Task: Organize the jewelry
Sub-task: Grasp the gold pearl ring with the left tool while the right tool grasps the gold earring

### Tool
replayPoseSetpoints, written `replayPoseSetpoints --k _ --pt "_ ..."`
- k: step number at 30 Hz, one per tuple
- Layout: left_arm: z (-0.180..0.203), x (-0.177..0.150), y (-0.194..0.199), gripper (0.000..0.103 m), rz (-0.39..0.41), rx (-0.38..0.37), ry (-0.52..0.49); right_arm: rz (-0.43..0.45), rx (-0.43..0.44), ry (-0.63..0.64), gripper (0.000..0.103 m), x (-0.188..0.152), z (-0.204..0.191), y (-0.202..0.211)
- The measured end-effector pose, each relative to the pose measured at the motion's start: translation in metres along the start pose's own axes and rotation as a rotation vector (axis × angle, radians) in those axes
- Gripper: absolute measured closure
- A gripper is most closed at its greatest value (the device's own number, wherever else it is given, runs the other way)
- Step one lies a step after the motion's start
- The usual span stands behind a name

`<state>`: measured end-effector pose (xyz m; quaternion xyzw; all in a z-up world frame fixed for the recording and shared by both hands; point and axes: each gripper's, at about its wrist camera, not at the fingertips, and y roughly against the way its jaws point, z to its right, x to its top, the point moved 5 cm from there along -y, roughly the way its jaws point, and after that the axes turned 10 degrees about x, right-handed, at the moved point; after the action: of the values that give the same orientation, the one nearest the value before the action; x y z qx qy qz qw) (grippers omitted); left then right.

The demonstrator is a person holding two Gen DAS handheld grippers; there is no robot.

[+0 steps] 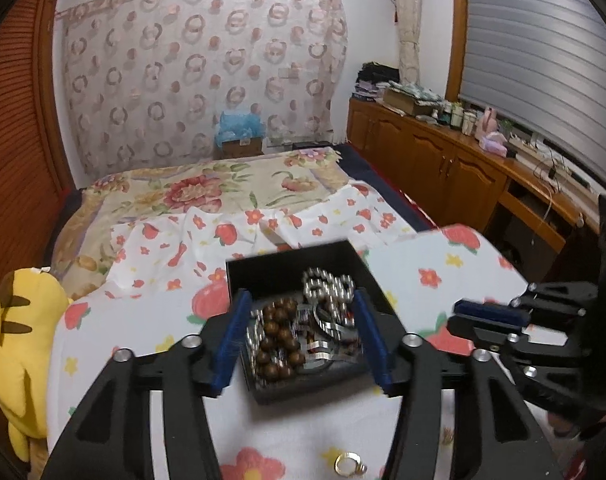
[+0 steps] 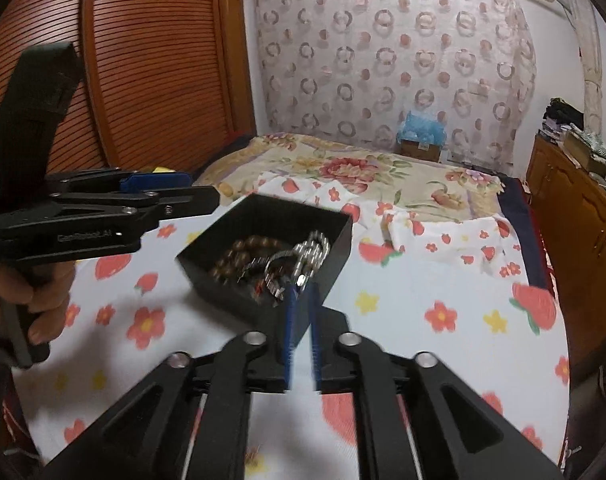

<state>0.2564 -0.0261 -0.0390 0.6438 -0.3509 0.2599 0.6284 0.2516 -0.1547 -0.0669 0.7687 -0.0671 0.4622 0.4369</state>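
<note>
Left gripper (image 1: 303, 332), lower centre of its wrist view: jaws spread wide, pinching nothing, framing one black box (image 1: 263, 266). Right gripper (image 2: 301, 300), lower centre of its view: jaws slightly parted at the box's near rim, nothing visibly between them. Box contents: one brown bead bracelet (image 1: 281, 334), one silver bead strand (image 1: 329, 284), tangled metal pieces. One gold ring (image 1: 349, 465) lies on the floral sheet (image 1: 151, 320), bottom centre; one yellow plush toy (image 1: 19, 344), lower left.

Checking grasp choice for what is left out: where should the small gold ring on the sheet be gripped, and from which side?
The small gold ring lies flat on the floral sheet, outside the black box. Probably come straight down from above, fingers straddling the thin band across its width; lying flat, it offers no side to pinch.
</note>
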Motion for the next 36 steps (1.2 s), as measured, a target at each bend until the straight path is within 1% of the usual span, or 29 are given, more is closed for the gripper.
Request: replayPoseSetpoints --k 1,2,3,7,10,13,19,22,25,27,29,30,31,32,33,35,36 --pt "0.001 -0.004 0.000 0.038 -0.003 0.002 -0.010 -0.006 0.004 0.005 0.076 -0.006 -0.004 0.003" --pt "0.003 -0.009 0.002 0.033 -0.003 0.001 -0.019 -0.010 0.007 0.008 0.075 -0.010 -0.006 0.004" --pt "0.005 -0.015 0.004 0.025 0.003 -0.005 -0.030 -0.018 0.010 0.013 0.075 -0.015 -0.010 0.005" --pt "0.009 -0.035 0.007 0.018 -0.006 -0.007 -0.052 -0.053 0.029 0.027 0.072 -0.034 -0.022 0.007" --pt "0.012 -0.051 0.008 0.017 -0.033 -0.020 -0.058 -0.088 0.027 0.054 0.071 -0.049 -0.032 0.006" --pt "0.014 -0.067 0.007 0.017 -0.056 -0.027 -0.074 -0.121 0.033 0.076 0.071 -0.063 -0.040 0.005" --pt "0.017 -0.101 0.001 0.017 -0.107 -0.004 -0.107 -0.193 0.024 0.092 0.071 -0.084 -0.044 -0.005" --pt "0.019 -0.111 -0.001 0.017 -0.137 -0.040 -0.108 -0.226 0.016 0.094 0.071 -0.092 -0.042 -0.013" --pt "0.022 -0.116 -0.001 0.017 -0.148 -0.044 -0.119 -0.237 0.006 0.105 0.072 -0.095 -0.043 -0.016" --pt "0.025 -0.117 -0.001 0.017 -0.152 -0.043 -0.128 -0.249 0.000 0.119 0.088 -0.095 -0.046 -0.018" --pt "0.027 -0.118 -0.002 0.017 -0.157 -0.051 -0.129 -0.246 -0.003 0.127 0.088 -0.095 -0.047 -0.018" --pt "0.029 -0.118 -0.002 0.018 -0.159 -0.057 -0.129 -0.244 0.001 0.126 0.088 -0.095 -0.047 -0.018" --pt "0.030 -0.118 -0.002 0.026 -0.160 -0.059 -0.131 -0.239 0.001 0.127 0.088 -0.094 -0.047 -0.017" --pt "0.032 -0.118 -0.003 0.028 -0.163 -0.059 -0.134 -0.235 0.000 0.126 0.088 -0.094 -0.046 -0.015" --pt "0.033 -0.118 -0.004 0.033 -0.167 -0.062 -0.137 -0.229 -0.001 0.124 0.088 -0.094 -0.045 -0.014" --pt "0.036 -0.118 -0.005 0.038 -0.171 -0.065 -0.140 -0.219 0.001 0.119 0.088 -0.094 -0.044 -0.010" --pt "0.038 -0.118 -0.005 0.043 -0.172 -0.066 -0.143 -0.214 0.001 0.117 0.088 -0.092 -0.044 -0.008"
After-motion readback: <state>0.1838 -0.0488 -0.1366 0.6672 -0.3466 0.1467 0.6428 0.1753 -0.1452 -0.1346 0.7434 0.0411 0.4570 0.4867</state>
